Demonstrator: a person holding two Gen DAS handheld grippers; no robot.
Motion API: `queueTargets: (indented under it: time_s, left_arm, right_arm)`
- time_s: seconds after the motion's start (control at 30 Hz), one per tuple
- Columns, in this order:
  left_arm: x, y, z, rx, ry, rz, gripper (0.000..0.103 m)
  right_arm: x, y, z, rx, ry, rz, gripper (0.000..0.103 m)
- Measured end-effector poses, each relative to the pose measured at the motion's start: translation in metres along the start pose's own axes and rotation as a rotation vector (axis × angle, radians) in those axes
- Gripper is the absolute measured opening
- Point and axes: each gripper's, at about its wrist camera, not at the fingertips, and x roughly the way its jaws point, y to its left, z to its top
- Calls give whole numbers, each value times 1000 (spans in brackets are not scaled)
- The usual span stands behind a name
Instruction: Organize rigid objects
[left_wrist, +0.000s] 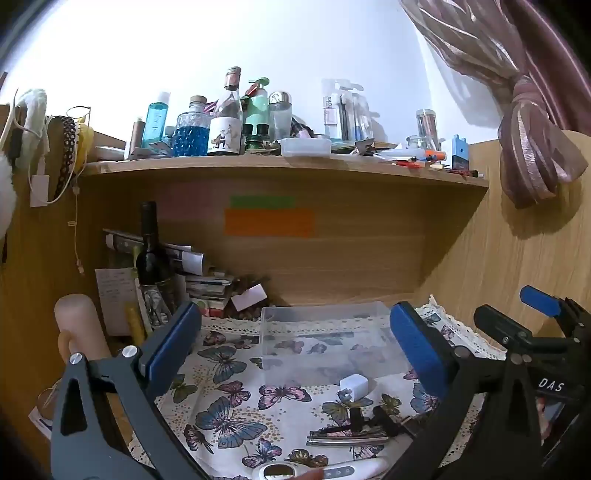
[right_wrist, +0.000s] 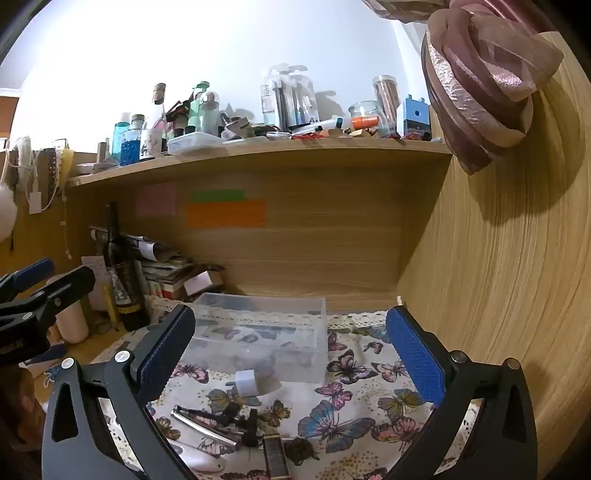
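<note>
1. Left wrist view: left hand-held gripper (left_wrist: 295, 347) spread wide, holding nothing. Clear box (left_wrist: 325, 338) near the desk's back edge looks empty; charger (left_wrist: 354, 384) just in front, metal bar (left_wrist: 347, 439) and clips nearer the front edge.
2. Right wrist view: right hand-held gripper (right_wrist: 291, 350) wide, empty. Nothing sorted yet; everything left.

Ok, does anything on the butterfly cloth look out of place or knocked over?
Nothing spilled or broken. The clear box looks empty while the white charger and the black and metal bits lie scattered loose on the cloth in front of it.
</note>
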Motion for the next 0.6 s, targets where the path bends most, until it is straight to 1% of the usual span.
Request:
queueTargets:
  time_s: [0.13, 0.3, 0.33, 0.53, 0.6]
  left_arm:
    - [2, 2, 3, 2, 9, -17, 103]
    - [9, -2, 6, 14, 23, -13, 103]
    - [4, 1, -2, 1, 0, -6, 103]
    - [10, -1, -5, 0, -5, -15, 103]
    - [4, 0, -5, 6, -14, -21, 103]
  right_arm:
    - [-1, 2, 0, -7, -4, -7, 103]
    - [2, 1, 0, -6, -3, -12, 103]
    - [2, 0, -1, -5, -3, -11, 103]
    - [3, 0, -1, 5, -4, -16, 103]
    - [2, 0, -1, 6, -6, -15, 103]
